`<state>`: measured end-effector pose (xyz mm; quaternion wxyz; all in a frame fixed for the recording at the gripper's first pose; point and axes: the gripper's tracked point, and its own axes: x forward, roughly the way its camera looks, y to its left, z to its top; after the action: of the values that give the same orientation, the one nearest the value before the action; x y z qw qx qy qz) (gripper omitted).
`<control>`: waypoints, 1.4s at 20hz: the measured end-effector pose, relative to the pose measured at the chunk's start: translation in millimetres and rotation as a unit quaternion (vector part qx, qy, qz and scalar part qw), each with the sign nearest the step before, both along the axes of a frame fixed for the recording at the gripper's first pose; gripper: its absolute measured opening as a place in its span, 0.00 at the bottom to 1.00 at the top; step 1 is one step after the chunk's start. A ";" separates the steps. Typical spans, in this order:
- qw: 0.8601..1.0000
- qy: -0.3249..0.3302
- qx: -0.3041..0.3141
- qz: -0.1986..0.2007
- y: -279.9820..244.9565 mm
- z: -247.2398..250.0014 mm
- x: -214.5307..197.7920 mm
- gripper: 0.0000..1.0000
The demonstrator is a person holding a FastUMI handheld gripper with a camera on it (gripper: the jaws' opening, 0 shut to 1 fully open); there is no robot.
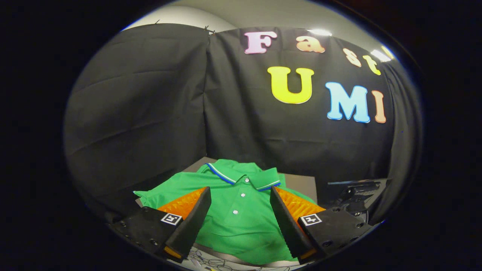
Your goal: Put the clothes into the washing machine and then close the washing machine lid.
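A green polo shirt (237, 210) with a blue-and-white trimmed collar and white buttons lies spread flat on a grey table (301, 184). My gripper (239, 194) hovers above the shirt's chest, open wide, with one finger over each side of the button placket. Nothing is between the fingers, and they are not touching the cloth as far as I can tell. Beyond the right finger, at the table's right side, is a dark machine part (356, 192), probably the washing machine, mostly hidden.
Black cloth walls close the booth behind and to the left of the table. A tangle of thin cables (214, 261) lies by the table's near edge, under the fingers.
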<state>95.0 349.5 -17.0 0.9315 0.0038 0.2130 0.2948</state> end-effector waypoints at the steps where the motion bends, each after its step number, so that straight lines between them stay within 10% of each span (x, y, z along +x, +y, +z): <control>1: 1.000 0.008 -0.002 0.000 4.8 -3.0 2.8 0.98; 19: 0.987 0.124 -0.093 0.030 39.6 -73.1 12.3 0.97; 26: 0.987 0.126 -0.091 0.029 39.1 -71.6 14.8 0.69; 28: 0.988 0.132 -0.074 0.017 37.1 -72.1 16.4 0.22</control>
<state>111.4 386.5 -89.0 0.8878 -0.0302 0.3553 0.2910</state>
